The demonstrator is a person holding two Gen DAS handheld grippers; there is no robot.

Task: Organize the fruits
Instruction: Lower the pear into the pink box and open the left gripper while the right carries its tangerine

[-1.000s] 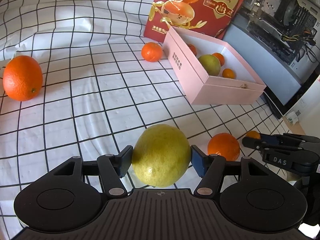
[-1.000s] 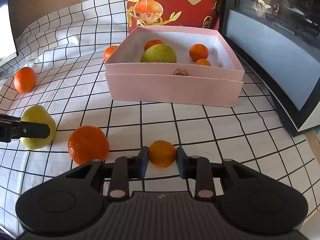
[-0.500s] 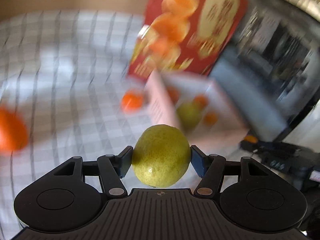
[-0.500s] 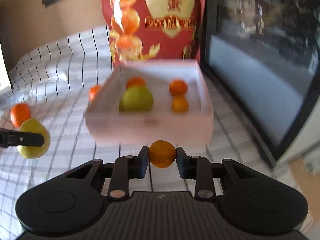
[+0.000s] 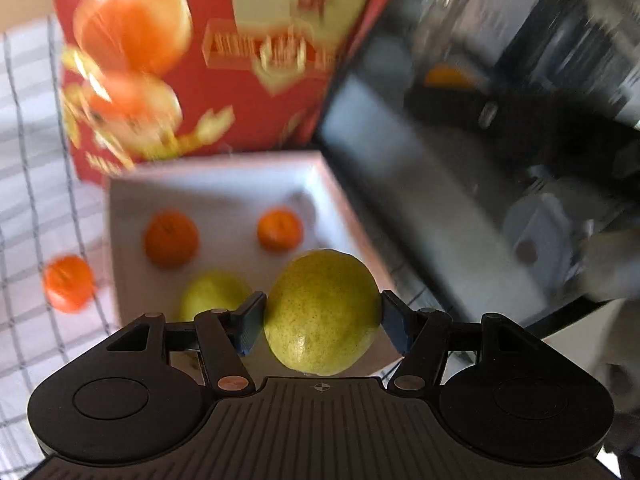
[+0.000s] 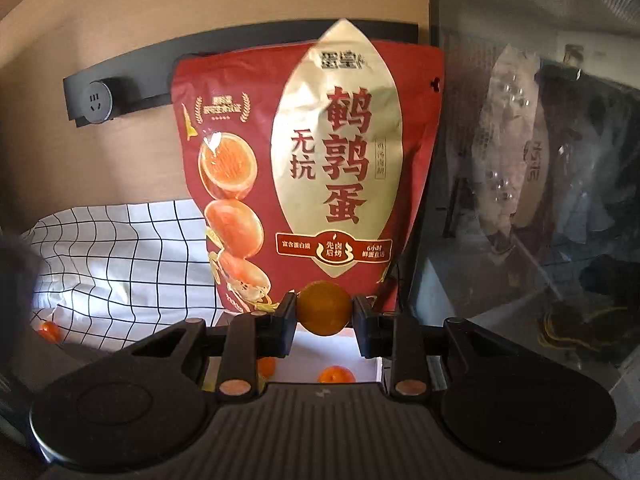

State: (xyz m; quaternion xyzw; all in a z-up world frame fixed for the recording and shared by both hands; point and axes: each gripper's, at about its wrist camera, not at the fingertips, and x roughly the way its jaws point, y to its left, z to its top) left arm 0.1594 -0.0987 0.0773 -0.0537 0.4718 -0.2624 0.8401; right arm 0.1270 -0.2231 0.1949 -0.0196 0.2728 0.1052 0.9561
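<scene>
Green pear is sitting clamped between the left gripper fingers, hanging above the pink box rim just ahead (presumably for dropping in). Small orange is being pinched by the right gripper, box below its fingers.

At the bottom centre of the frame the right gripper pinches a small orange fruit between its two black pads, one pressed to each side. Behind it, filling the middle, a red and gold snack pouch stands upright. Just below the held fruit a strip of the pink box shows, with two small oranges inside — both partly hidden by the gripper body. At left lies a black-gridded white cloth, a small orange fruit on it at the lower left. A dark wall socket sits upper left; a glass-fronted case fills the right.
</scene>
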